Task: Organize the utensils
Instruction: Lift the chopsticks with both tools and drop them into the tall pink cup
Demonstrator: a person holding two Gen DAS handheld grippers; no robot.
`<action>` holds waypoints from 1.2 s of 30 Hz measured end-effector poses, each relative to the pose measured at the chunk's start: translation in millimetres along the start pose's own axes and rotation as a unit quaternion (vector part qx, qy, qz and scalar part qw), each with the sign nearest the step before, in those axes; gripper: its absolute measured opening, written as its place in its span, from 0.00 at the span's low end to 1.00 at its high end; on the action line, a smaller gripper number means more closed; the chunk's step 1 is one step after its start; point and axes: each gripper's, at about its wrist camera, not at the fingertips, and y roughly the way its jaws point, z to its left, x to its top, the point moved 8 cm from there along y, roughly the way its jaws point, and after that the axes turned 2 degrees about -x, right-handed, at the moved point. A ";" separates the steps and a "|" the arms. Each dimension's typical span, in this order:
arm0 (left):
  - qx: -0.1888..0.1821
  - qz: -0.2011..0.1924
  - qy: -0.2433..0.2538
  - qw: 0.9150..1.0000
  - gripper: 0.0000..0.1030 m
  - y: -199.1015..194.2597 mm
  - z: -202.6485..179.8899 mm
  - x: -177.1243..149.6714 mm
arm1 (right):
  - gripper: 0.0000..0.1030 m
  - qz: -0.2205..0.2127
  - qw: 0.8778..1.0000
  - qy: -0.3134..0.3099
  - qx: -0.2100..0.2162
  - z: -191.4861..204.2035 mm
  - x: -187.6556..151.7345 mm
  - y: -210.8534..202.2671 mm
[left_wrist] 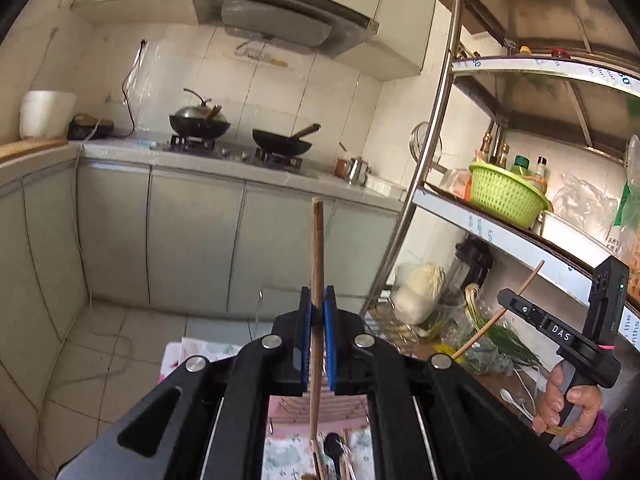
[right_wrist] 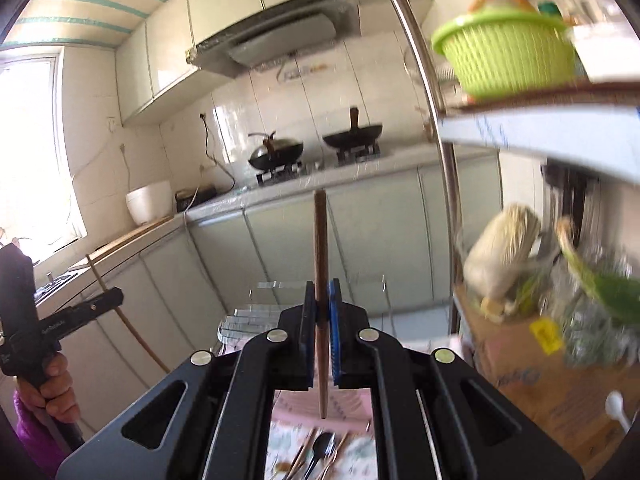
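Steel shelf rack (left_wrist: 444, 128) close on the right with a lime-green plastic basket (left_wrist: 506, 194), two black woks (left_wrist: 282, 144) on the stove across the room. Left gripper (left_wrist: 319, 332) clamped tight on a brown wooden chopstick (left_wrist: 317, 264) standing upright. Right gripper (right_wrist: 322, 332) pinching a second brown wooden chopstick (right_wrist: 321, 256), also upright. More utensils, black spoon (right_wrist: 323, 446) included, lying on the patterned cloth (right_wrist: 282, 440) below.

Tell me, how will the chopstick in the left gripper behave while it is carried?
The chopstick looks like stiff wood and stays straight, so it probably will not bend. It is thin and likely light. Pinched at one spot by the left gripper, it may pivot or slip.
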 end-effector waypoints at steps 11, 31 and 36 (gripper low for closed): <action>0.075 -0.011 0.036 0.996 0.05 72.8 27.7 19.5 | 0.06 0.025 0.998 -0.026 -0.059 -22.5 4.5 67.6; 0.069 0.155 -0.025 0.985 0.05 168.7 73.8 -86.7 | 0.06 0.188 0.980 0.026 -0.060 -57.4 -82.3 142.7; 0.077 0.145 -0.029 0.986 0.10 168.4 74.4 -85.3 | 0.06 0.194 0.978 0.037 -0.061 -60.2 -83.1 144.7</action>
